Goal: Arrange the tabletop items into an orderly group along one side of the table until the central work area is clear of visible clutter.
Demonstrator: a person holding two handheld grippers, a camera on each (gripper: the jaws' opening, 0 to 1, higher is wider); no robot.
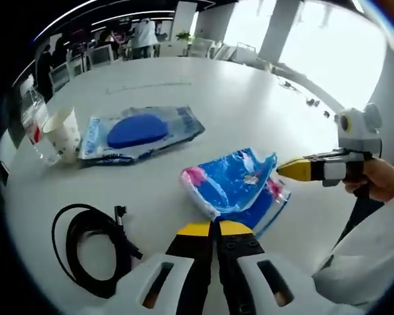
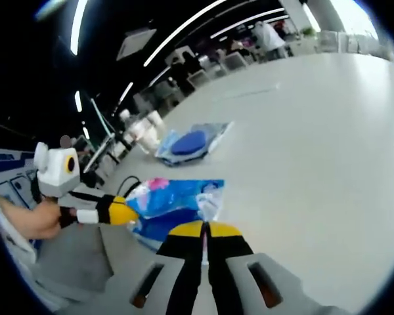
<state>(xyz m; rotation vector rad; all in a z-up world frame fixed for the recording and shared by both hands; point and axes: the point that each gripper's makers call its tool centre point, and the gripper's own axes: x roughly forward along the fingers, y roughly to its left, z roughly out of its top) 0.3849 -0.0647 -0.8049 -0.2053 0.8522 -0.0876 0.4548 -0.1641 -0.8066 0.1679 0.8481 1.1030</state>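
1. A white round table (image 1: 236, 98) stands in an open office with chairs behind.
2. The left gripper (image 1: 215, 228), jaws pressed together, sits at 6 o'clock below the crumpled blue packet (image 1: 233, 184).
3. The right gripper (image 1: 285, 169), jaws together, touches that packet's 3 o'clock edge.
4. A paper cup (image 1: 64, 133), flat blue pouch (image 1: 141, 131) and black cable (image 1: 92, 246) lie from 10 to 7 o'clock.

The left gripper view is taken from low over the near table edge, along the left gripper (image 1: 215, 228) toward the far chairs. The right gripper view is taken from the right, rolled, facing left across the table (image 2: 328, 144). Both are held close to the blue printed bag (image 1: 240, 184) (image 2: 174, 197), which is shared, as is the far blue pouch (image 1: 141, 131) (image 2: 190, 142).
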